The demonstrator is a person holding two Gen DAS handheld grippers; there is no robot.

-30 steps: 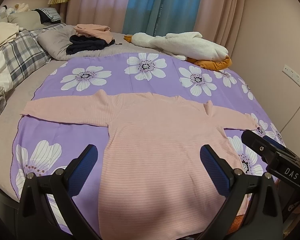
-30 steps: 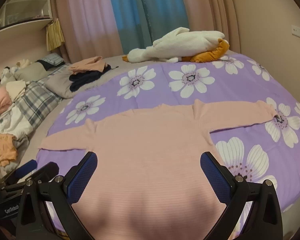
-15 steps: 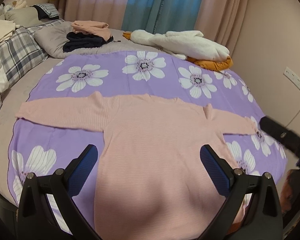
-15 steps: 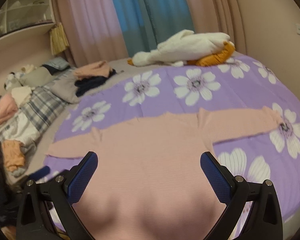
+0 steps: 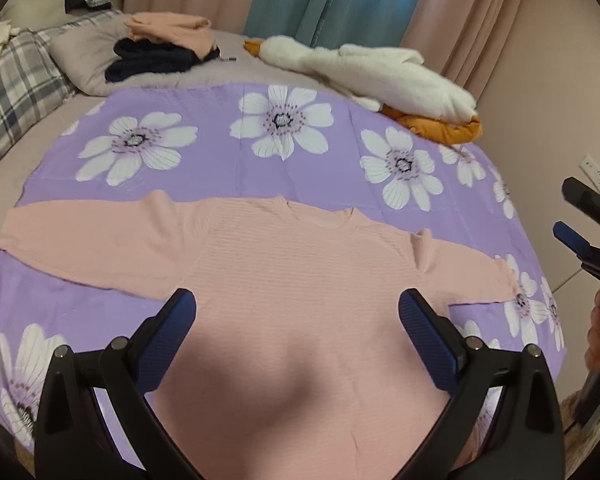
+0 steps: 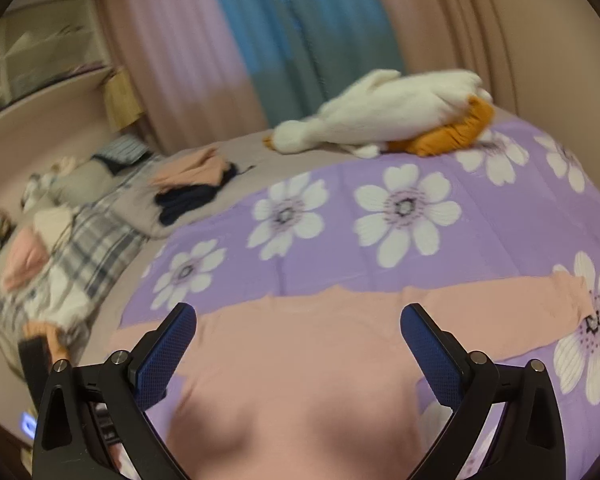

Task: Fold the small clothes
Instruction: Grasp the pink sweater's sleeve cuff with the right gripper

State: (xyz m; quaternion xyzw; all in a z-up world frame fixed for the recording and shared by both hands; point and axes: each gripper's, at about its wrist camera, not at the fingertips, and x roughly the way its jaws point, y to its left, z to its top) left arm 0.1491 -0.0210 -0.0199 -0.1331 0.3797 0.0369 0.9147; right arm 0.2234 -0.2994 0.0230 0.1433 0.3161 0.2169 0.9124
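Bedroom, curtains behind; the bed [image 5: 4,184] carried a purple floral sheet [image 5: 300,168] with the pink sweater [image 5: 300,288] spread flat on it, both sleeves out, neckline towards the curtains. My left claw [image 5: 296,332] hung over the sweater's body, jaws wide apart, gripping nothing. My right claw [image 6: 298,344] was equally wide open and empty, above the same garment; that view was motion-blurred.

Risks as I judged them: the knit looked thin and limp, so pinching a single layer at the hem could drag the whole piece across the slick sheet and skew the fold. The sleeve [image 6: 500,304] on my right ran out near the sheet's edge; a sloppy pull might send it off the side. The sheet itself could bunch up under a low grab.

Sweater: pale pink, fine horizontal ribbing, mostly smooth, slight puckers at the shoulder seams. A folded stack [image 5: 160,48] and a plush goose [image 5: 372,76] sat well apart from it.
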